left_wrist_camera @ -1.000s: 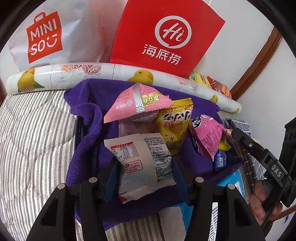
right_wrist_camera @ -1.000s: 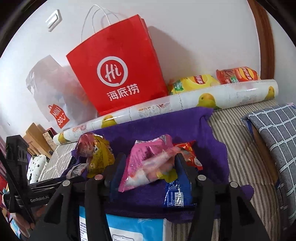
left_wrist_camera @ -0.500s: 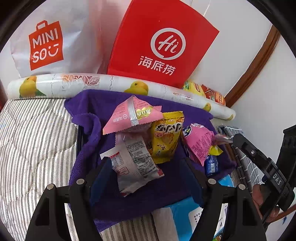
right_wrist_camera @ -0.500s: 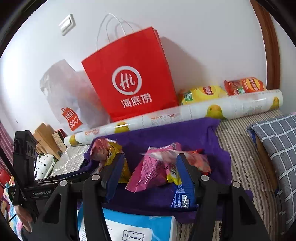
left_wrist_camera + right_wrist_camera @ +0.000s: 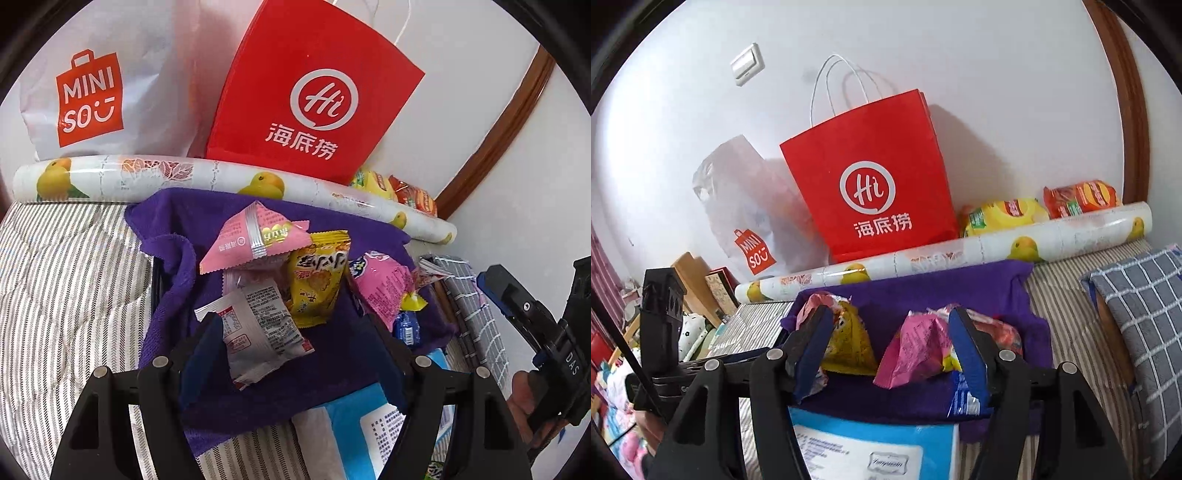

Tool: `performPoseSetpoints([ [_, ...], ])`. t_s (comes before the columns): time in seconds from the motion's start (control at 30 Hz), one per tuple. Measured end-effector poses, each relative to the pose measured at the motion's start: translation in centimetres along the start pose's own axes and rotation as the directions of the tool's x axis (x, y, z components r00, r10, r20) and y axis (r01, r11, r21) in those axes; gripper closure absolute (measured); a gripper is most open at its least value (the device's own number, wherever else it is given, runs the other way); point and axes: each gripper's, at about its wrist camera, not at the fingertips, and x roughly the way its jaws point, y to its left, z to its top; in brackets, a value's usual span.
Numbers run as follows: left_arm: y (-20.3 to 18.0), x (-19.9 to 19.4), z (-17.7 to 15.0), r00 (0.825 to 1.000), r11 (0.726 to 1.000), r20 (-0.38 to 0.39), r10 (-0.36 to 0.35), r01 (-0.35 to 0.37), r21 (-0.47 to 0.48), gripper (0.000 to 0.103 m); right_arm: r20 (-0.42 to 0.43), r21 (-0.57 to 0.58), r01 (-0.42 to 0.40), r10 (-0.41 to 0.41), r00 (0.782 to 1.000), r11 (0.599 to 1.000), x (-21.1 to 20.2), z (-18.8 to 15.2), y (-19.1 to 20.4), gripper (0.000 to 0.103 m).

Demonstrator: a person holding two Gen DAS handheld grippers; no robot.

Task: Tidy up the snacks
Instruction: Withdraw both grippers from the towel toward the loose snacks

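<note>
Judging handling first: crinkly white foil snack packet w/ printed label (image 5: 258, 328) looks light, soft, slippery; contents prob. crushable. Best hold is across its flat middle or a crimped end seal, not the puffed part. It lies on the purple towel (image 5: 332, 373) on the striped bed, between the jaws of my left hand-held gripper (image 5: 291, 350), which stands wide open, gripping nothing. My right hand-held gripper (image 5: 886, 354) is opening; pink foil packet (image 5: 916, 350) sits between its jaws, apparently unpressed.
</note>
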Motion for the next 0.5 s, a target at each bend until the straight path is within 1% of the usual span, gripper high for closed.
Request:
performPoseSetpoints([
  [0.13,-0.3,-0.4,-0.1,1.000,1.000,-0.005,-0.012,0.012,0.006,0.028,-0.033,0.003,0.057,-0.057,0.998,0.998,-1.6,-0.2,0.3,0.038],
  [0.27,-0.9,-0.9,-0.3,1.000,0.999,0.002,-0.026,0.026,0.030,0.028,-0.057,0.000,0.075,-0.075,0.996,0.997,-4.1,-1.1,0.4,0.038],
  [0.37,-1.4,-0.6,-0.7,1.000,0.998,-0.013,-0.017,0.017,0.057,0.028,-0.080,-0.015,0.111,-0.112,0.991,0.994,-6.2,-2.6,0.8,0.038],
  [0.5,-1.9,-0.5,-1.0,0.999,0.998,-0.037,-0.023,0.025,0.061,0.028,-0.133,-0.007,0.112,-0.111,0.985,0.994,-7.9,-5.4,1.3,0.039],
])
